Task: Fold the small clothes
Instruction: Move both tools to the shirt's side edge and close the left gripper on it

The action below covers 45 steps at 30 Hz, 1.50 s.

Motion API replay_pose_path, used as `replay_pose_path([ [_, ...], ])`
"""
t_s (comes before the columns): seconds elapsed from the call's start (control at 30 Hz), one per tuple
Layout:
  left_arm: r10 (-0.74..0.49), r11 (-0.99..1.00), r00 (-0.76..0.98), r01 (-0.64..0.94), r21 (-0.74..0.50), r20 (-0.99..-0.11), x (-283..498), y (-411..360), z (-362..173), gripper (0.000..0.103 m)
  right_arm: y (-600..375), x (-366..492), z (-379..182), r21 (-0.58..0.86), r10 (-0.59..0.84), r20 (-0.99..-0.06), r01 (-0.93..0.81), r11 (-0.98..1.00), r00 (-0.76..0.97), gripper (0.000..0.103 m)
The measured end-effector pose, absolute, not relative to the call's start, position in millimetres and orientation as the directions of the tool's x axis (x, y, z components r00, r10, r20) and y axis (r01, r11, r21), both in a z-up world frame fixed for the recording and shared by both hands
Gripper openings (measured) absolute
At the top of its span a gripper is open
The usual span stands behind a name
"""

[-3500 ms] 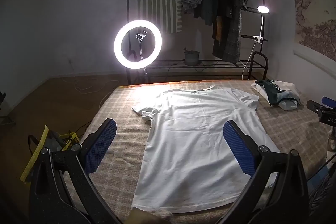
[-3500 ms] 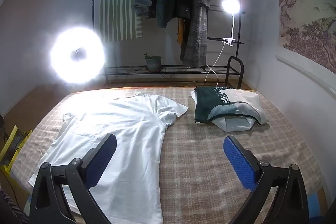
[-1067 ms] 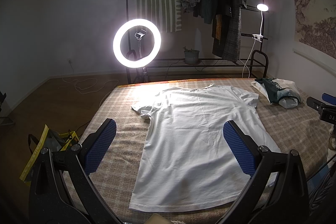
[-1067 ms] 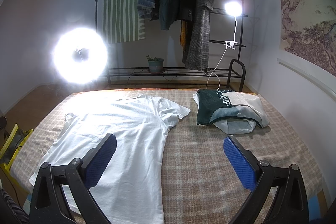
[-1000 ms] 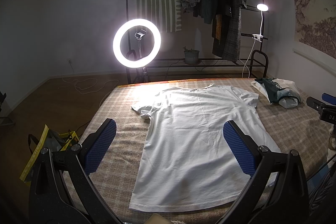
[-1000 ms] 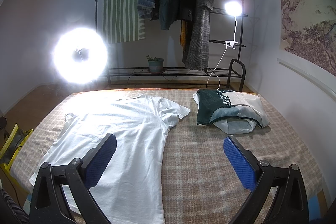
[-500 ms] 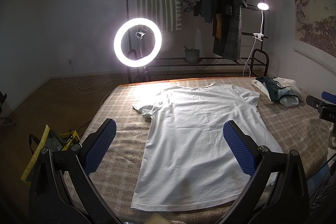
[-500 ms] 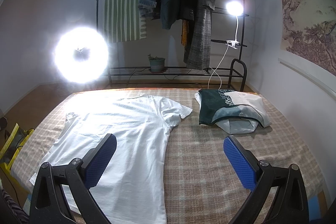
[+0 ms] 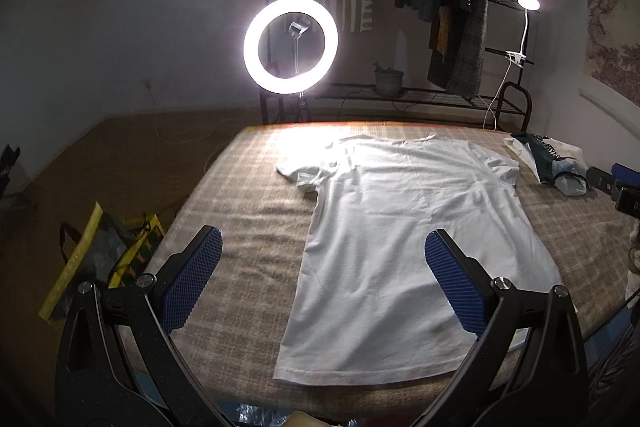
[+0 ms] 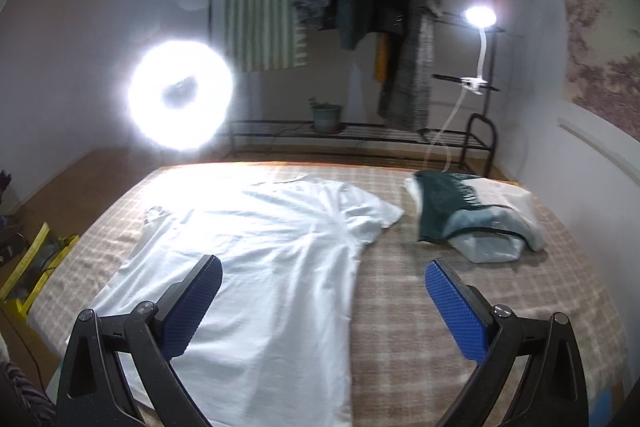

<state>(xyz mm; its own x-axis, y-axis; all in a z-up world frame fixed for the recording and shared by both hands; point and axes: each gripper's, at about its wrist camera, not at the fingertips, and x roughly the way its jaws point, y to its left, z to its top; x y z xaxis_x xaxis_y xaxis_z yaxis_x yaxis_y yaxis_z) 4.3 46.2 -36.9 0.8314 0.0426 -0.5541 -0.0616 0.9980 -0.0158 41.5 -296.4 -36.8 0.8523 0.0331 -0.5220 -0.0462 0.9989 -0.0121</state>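
Observation:
A white T-shirt (image 9: pixel 416 227) lies flat on the checked bed cover (image 9: pixel 248 227), collar at the far edge, hem near me. It also shows in the right wrist view (image 10: pixel 260 259). My left gripper (image 9: pixel 320 279) is open and empty, held above the near left part of the shirt. My right gripper (image 10: pixel 320 307) is open and empty, held above the shirt's right side and hem. Neither gripper touches the cloth.
A pile of folded dark green and white clothes (image 10: pixel 472 219) lies at the far right of the bed. A ring light (image 9: pixel 291 45), a clothes rack (image 10: pixel 360 7) and a clip lamp (image 10: pixel 478 17) stand behind. A yellow bag (image 9: pixel 96 259) sits on the floor at left.
Both grippers have tilted and moved slightly forward, so the shirt sits a little higher and closer in each view. Both stay open. The shirt has not moved.

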Motion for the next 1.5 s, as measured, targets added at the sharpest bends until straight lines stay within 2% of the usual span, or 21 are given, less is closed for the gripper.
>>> replay_pose_path([
  [0.17,0.005,0.995,0.79,-0.065,-0.077,-0.613,3.4,67.9,-57.0,0.099,-273.5,70.2,-25.5,0.033,0.132,-0.541,-0.135,0.99,0.831,0.096],
  [0.33,-0.069,0.977,0.688,-0.1,-0.19,-0.722,12.6,93.1,-89.0,0.09,-236.8,107.9,-12.6,0.071,0.219,-0.536,-0.214,0.974,0.816,0.091],
  [0.4,-0.089,0.97,0.648,-0.117,-0.214,-0.757,13.7,100.0,-103.4,0.082,-213.5,128.4,-10.9,0.085,0.265,-0.554,-0.263,0.961,0.789,0.086],
  [0.47,-0.09,0.965,0.608,-0.142,-0.219,-0.789,14.8,104.5,-117.1,0.079,-193.5,144.6,-11.6,0.1,0.308,-0.575,-0.309,0.946,0.758,0.082],
  [0.63,-0.137,0.938,0.5,-0.21,-0.274,-0.855,16.2,109.6,-152.9,0.077,-133.5,192.6,-20.9,0.152,0.415,-0.635,-0.421,0.894,0.651,0.082],
  [0.73,-0.15,0.929,0.456,-0.238,-0.282,-0.877,16.4,112.2,-170.7,0.073,-99.4,216.1,-26.7,0.142,0.444,-0.651,-0.475,0.868,0.616,0.081],
  [0.77,-0.154,0.926,0.446,-0.246,-0.287,-0.882,18.1,114.3,-172.5,0.068,-87.2,224.8,-29.5,0.134,0.448,-0.657,-0.491,0.861,0.606,0.081],
  [0.97,-0.185,0.895,0.447,-0.291,-0.338,-0.875,26.7,130.7,-179.8,0.055,-29.0,276.9,-51.1,0.127,0.458,-0.701,-0.536,0.835,0.546,0.08],
  [1.13,-0.246,0.876,0.407,-0.295,-0.382,-0.88,35.2,131.7,-191.5,0.055,12.9,325.5,-87.7,0.162,0.45,-0.763,-0.536,0.828,0.464,0.075],
  [1.23,-0.243,0.879,0.403,-0.294,-0.376,-0.882,39.7,129.6,-193.1,0.051,36.6,347.0,-114.5,0.154,0.426,-0.8,-0.543,0.826,0.422,0.074],
  [1.37,-0.224,0.895,0.404,-0.274,-0.351,-0.887,44.2,125.0,-193.5,0.044,62.4,373.4,-145.8,0.16,0.403,-0.835,-0.534,0.83,0.375,0.071],
  [1.43,-0.223,0.898,0.405,-0.27,-0.349,-0.887,46.2,123.6,-193.7,0.034,72.0,381.6,-156.1,0.148,0.384,-0.847,-0.53,0.835,0.368,0.07],
  [1.5,-0.236,0.897,0.4,-0.262,-0.357,-0.886,48.9,122.5,-195.5,0.016,81.5,390.1,-169.7,0.139,0.363,-0.862,-0.525,0.84,0.354,0.069],
])
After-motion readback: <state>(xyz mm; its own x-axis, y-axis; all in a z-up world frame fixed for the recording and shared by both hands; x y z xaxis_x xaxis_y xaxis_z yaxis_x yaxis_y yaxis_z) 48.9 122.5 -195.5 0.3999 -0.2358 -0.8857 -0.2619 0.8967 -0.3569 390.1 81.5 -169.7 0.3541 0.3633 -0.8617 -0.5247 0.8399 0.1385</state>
